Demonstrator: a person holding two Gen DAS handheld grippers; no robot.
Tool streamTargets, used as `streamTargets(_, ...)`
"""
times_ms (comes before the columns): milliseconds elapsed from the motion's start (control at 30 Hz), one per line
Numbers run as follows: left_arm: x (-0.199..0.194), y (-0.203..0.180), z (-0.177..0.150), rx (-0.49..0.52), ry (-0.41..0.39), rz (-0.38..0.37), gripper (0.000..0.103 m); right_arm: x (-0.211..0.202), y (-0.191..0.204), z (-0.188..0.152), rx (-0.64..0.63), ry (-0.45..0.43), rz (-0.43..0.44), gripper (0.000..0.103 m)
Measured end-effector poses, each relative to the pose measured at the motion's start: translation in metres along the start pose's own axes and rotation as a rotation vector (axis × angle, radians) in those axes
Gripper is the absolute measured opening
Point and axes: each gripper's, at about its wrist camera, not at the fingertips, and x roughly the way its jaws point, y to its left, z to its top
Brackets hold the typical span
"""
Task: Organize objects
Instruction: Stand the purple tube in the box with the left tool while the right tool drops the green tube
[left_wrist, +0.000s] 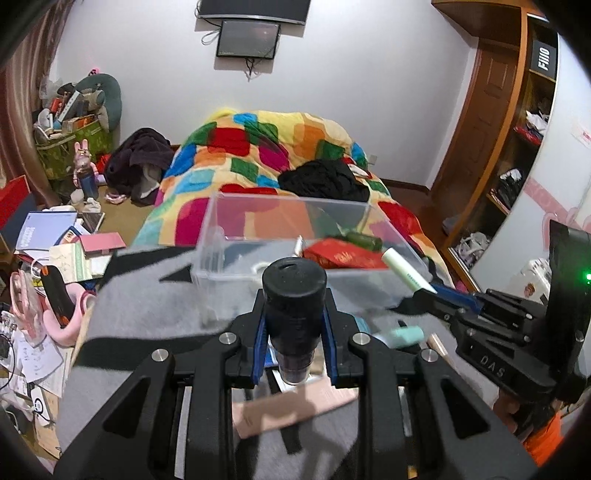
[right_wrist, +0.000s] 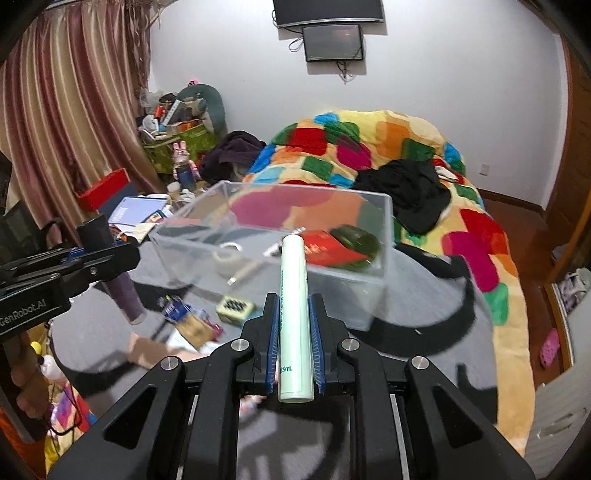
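Between right tool (right_wrist: 293, 328) pads, tube (right_wrist: 293, 314) points forward.

Count: two handheld grippers, left gripper (left_wrist: 294, 314) and right gripper (right_wrist: 293, 325), each carrying one item: one dark bottle (left_wrist: 293, 291) on the left, one pale green tube (right_wrist: 294, 314) on the right. One clear plastic box (right_wrist: 384, 221) on the bed. Inside it: one red packet (right_wrist: 325, 247), one dark green item (right_wrist: 354, 238), one tape roll (right_wrist: 228, 254), one thin stick (right_wrist: 243, 273); anything more in there is too blurred to count. Loose on the grey blanket (right_wrist: 424, 314): one small cream case with dark dots (right_wrist: 235, 305), one blue packet (right_wrist: 175, 306), one pink card (left_wrist: 291, 406), one mint green item (left_wrist: 404, 335). Two wall screens: one large (right_wrist: 328, 11), one small (right_wrist: 332, 42). One black garment (right_wrist: 406, 192) on the one patchwork quilt (right_wrist: 480, 236).
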Motion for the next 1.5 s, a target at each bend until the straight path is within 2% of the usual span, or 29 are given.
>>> streamTargets(200, 0.009, 0.011, 0.019, -0.022, -0.023, 0.020, 0.025, 0.020, 0.001, 0.023, 0.024, 0.012, 0.028, 0.014)
streamTargets(500, 0.028, 0.026, 0.053, -0.033, -0.061, 0.080, 0.025, 0.049, -0.002, 0.056, 0.025, 0.034, 0.020, 0.014)
streamTargets(767, 0.071, 0.029, 0.052, -0.022, 0.023, 0.086, 0.025, 0.085, 0.001, 0.061, -0.004, 0.110, 0.021, 0.014)
streamTargets(1133, 0.095, 0.019, 0.042, 0.018, 0.086, 0.065, 0.025, 0.109, 0.007, 0.058, -0.038, 0.169, 0.013, 0.014)
streamTargets(1200, 0.095, 0.020, 0.041, 0.012, 0.090, 0.053, 0.027, 0.108, 0.009, 0.057, -0.052, 0.170, 0.008, 0.014)
streamTargets(1333, 0.086, 0.021, 0.039, -0.003, 0.060, 0.060, 0.056, 0.101, 0.014, 0.057, -0.083, 0.156, -0.006, 0.014)
streamTargets(1500, 0.068, 0.022, 0.035, -0.006, 0.002, 0.068, 0.070, 0.087, 0.018, 0.057, -0.103, 0.130, -0.019, 0.020)
